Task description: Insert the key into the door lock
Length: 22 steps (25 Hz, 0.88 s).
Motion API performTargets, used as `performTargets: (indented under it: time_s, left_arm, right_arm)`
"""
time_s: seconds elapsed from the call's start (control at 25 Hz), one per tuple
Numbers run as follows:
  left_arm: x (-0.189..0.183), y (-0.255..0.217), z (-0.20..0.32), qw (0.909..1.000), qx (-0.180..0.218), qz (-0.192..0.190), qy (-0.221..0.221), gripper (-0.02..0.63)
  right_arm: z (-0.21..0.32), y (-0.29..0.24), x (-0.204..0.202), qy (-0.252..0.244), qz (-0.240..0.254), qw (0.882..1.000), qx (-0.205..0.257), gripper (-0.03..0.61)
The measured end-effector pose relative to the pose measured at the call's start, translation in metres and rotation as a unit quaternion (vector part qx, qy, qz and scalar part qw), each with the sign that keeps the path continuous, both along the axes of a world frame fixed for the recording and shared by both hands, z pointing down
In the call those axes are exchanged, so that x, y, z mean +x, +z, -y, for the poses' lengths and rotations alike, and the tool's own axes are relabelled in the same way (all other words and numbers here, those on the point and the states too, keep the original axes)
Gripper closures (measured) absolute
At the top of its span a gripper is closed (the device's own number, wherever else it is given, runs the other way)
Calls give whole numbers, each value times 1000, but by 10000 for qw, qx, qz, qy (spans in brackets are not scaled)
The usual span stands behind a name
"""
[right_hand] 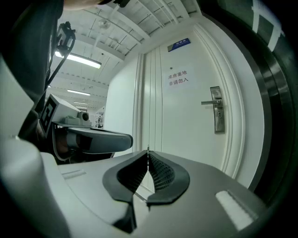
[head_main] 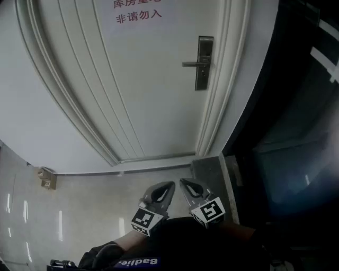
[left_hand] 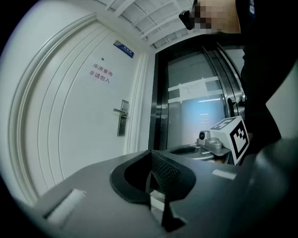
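A white door (head_main: 132,79) stands ahead of me, with a metal lock plate (head_main: 204,62) and a lever handle (head_main: 193,64) on its right side. The lock plate also shows in the left gripper view (left_hand: 122,119) and the right gripper view (right_hand: 217,116), still well away from both grippers. My right gripper (head_main: 183,181) is held low and close to my body, its jaws together; a thin metal sliver, the key (right_hand: 148,149), sticks out at the tips of my right gripper (right_hand: 148,153). Beside it my left gripper (head_main: 170,184) is shut with nothing in it (left_hand: 150,152).
A sign with red lettering (head_main: 137,13) hangs on the door. To the right stands a dark glass doorway (head_main: 296,132) with a metal frame (left_hand: 158,102). A small yellowish fitting (head_main: 46,178) sits on the pale floor at left. A grey threshold (head_main: 212,169) lies below the door's right corner.
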<state>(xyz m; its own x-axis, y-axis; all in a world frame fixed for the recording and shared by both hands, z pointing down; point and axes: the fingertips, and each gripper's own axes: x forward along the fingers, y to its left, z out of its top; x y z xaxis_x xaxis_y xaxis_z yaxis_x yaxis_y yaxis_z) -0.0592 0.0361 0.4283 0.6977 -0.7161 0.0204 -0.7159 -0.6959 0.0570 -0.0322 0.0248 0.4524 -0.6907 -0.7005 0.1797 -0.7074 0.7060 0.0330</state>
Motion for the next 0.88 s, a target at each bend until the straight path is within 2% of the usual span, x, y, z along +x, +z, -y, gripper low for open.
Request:
performTargets:
  time_s: [0.28, 0.88]
  left_arm:
    - [-3, 0, -3, 10000, -11, -13, -17, 598]
    - [0, -2, -1, 10000, 8, -28, -91, 598]
  right_arm:
    - [-1, -2, -4, -63, 78, 9997, 210, 566]
    - [8, -11, 10, 57, 157, 9995, 249, 566]
